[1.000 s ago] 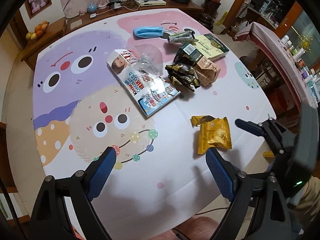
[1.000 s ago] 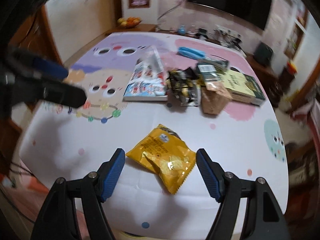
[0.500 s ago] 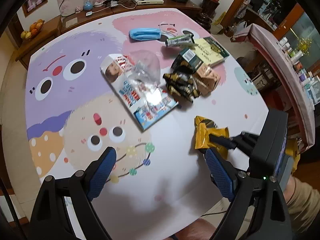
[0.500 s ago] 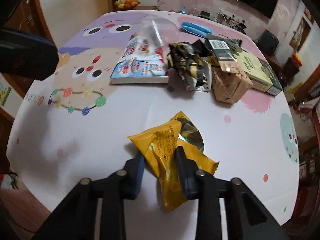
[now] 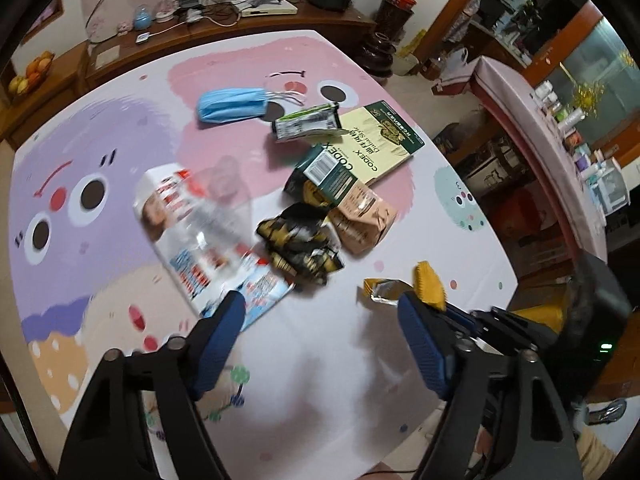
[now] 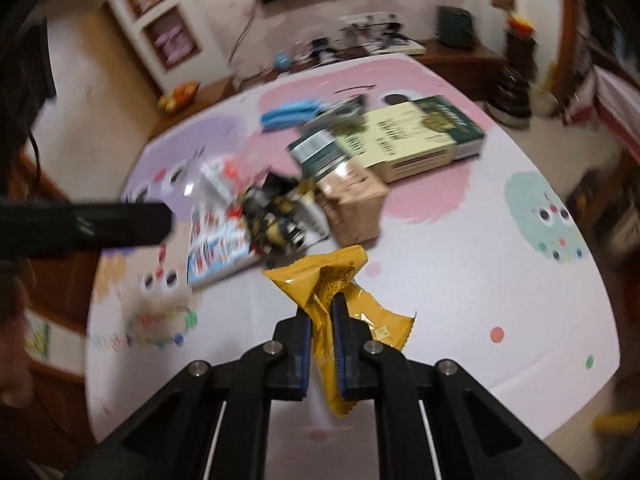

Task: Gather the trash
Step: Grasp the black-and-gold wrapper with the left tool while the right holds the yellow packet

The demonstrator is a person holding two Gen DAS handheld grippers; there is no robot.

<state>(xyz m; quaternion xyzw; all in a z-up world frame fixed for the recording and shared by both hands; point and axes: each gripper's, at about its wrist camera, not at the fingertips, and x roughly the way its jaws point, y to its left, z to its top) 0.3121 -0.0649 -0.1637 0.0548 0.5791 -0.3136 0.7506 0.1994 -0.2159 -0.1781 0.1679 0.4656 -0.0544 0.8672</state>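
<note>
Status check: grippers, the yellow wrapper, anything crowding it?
Right gripper closing, clamped on yellow wrapper. Left gripper closing on nothing, over bare tablecloth. Crumpled black-gold wrapper close beyond the yellow one.

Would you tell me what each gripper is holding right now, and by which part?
The right gripper pinches the yellow wrapper across its middle, its jaws closing. The left gripper holds nothing; its jaws are closing on empty space.
</note>
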